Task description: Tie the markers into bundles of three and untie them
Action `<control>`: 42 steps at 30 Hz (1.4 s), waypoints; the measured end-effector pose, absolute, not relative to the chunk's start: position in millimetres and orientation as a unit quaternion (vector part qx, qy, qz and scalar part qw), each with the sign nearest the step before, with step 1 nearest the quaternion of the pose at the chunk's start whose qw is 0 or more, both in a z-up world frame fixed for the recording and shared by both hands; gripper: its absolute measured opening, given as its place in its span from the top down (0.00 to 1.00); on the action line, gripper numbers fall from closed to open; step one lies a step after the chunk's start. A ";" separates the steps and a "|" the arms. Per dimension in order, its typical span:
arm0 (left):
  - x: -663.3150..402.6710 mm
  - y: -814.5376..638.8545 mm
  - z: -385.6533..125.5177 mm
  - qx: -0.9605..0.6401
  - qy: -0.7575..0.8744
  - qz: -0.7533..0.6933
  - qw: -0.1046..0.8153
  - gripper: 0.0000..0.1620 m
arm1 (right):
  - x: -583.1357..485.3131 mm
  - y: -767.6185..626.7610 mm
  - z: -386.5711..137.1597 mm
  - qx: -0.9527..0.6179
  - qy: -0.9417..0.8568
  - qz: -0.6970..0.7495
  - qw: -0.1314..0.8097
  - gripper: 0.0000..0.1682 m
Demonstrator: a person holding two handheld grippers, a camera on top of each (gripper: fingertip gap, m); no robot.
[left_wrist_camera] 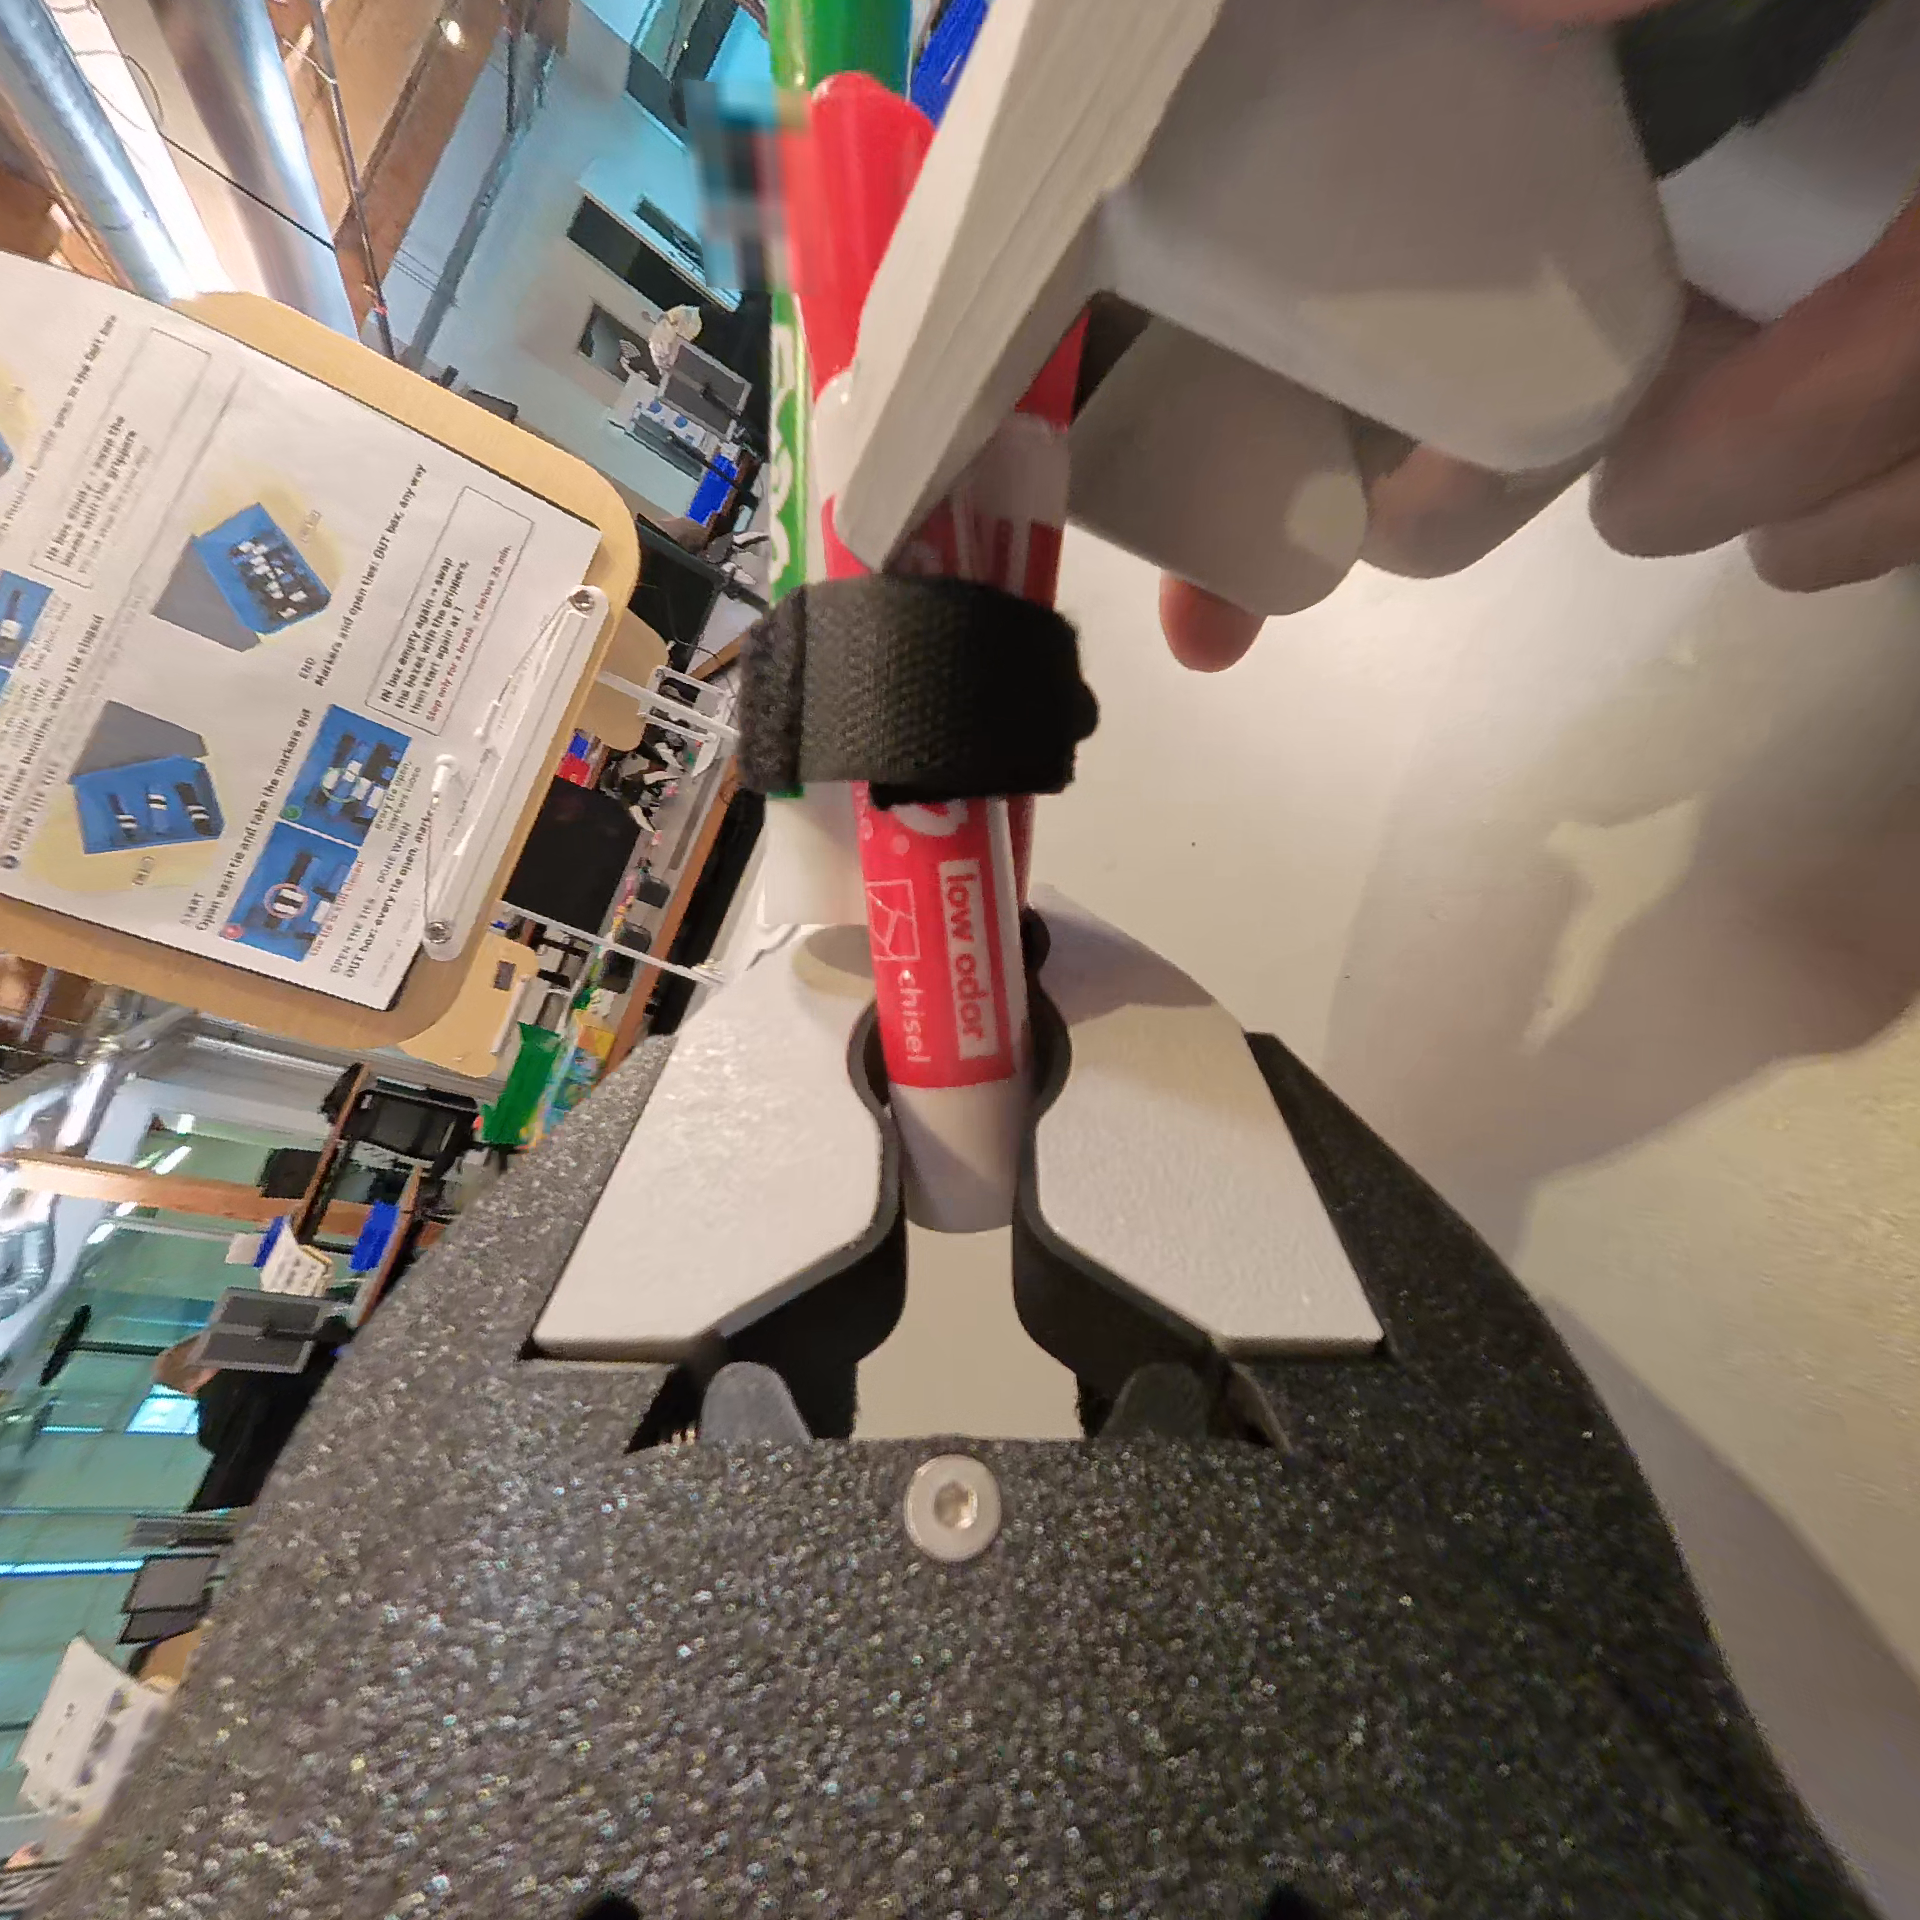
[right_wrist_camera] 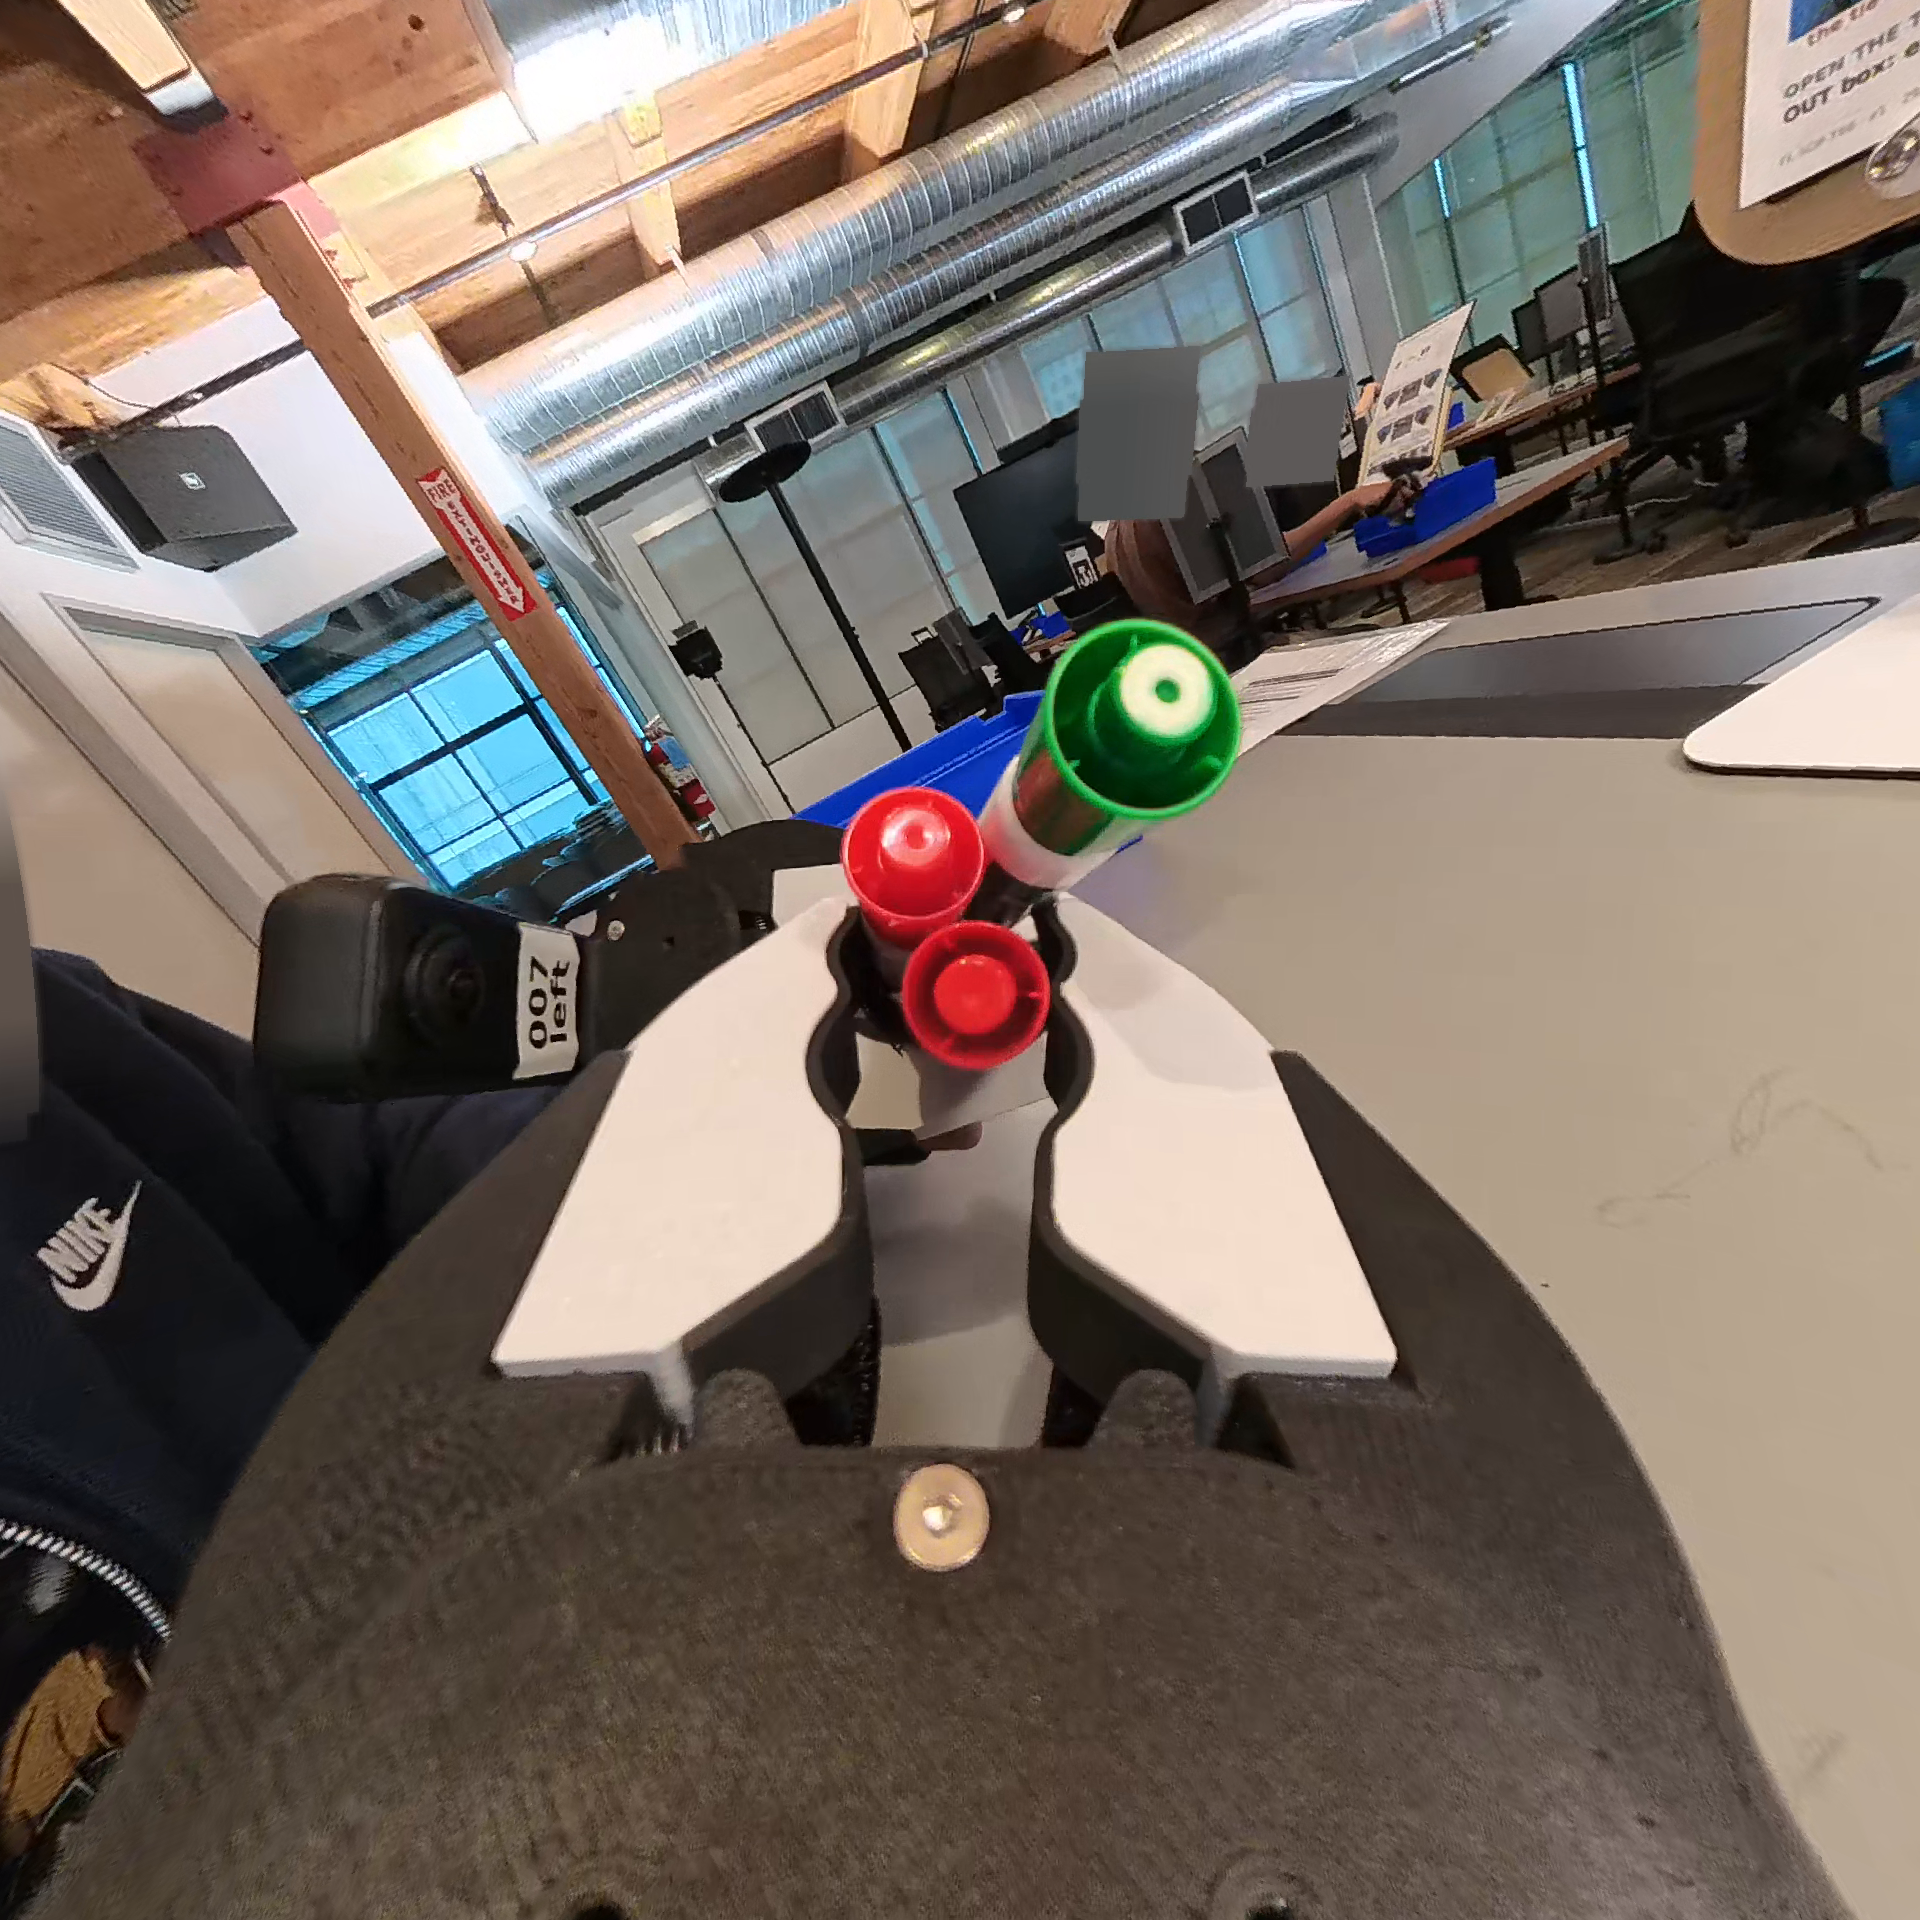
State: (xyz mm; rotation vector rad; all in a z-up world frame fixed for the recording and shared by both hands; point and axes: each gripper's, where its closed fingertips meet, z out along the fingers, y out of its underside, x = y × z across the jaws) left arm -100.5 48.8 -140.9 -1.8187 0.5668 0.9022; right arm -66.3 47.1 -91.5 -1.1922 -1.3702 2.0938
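A bundle of two red markers [left_wrist_camera: 940, 935] and one green marker [left_wrist_camera: 790, 457] is wrapped by a black hook-and-loop strap [left_wrist_camera: 914, 686]. My left gripper [left_wrist_camera: 961, 1049] is shut on the bundle's lower end, below the strap. A white finger [left_wrist_camera: 987, 260] of my right gripper lies against the bundle above the strap. In the right wrist view my right gripper [right_wrist_camera: 945, 935] is shut around the bundle. The two red caps [right_wrist_camera: 912, 857] and the green cap [right_wrist_camera: 1143, 717] point at the camera. The bundle is held in the air over the grey table [right_wrist_camera: 1455, 1039].
A wooden board with a printed instruction sheet [left_wrist_camera: 312, 623] stands to the left. A blue bin [right_wrist_camera: 935, 758] sits at the table's far edge behind the bundle. A white tray [right_wrist_camera: 1818, 707] lies at the right. The left gripper's camera [right_wrist_camera: 416, 982] and a dark sleeve [right_wrist_camera: 156, 1195] are close by. There is about 6 cm between the tips of the two grippers.
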 end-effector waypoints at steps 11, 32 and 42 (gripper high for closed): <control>-98.4 46.2 -132.3 -0.746 0.206 0.307 0.554 0.89 | -63.6 53.2 -87.0 -0.391 -0.530 0.704 0.267 0.71; -69.6 50.0 -164.6 -0.822 0.196 0.105 0.524 0.90 | -51.5 82.0 -65.9 -0.304 -0.561 0.635 0.435 0.68; -62.6 46.4 -165.9 -0.839 0.153 -0.022 0.522 0.90 | -49.1 87.5 -70.4 -0.278 -0.602 0.601 0.446 0.66</control>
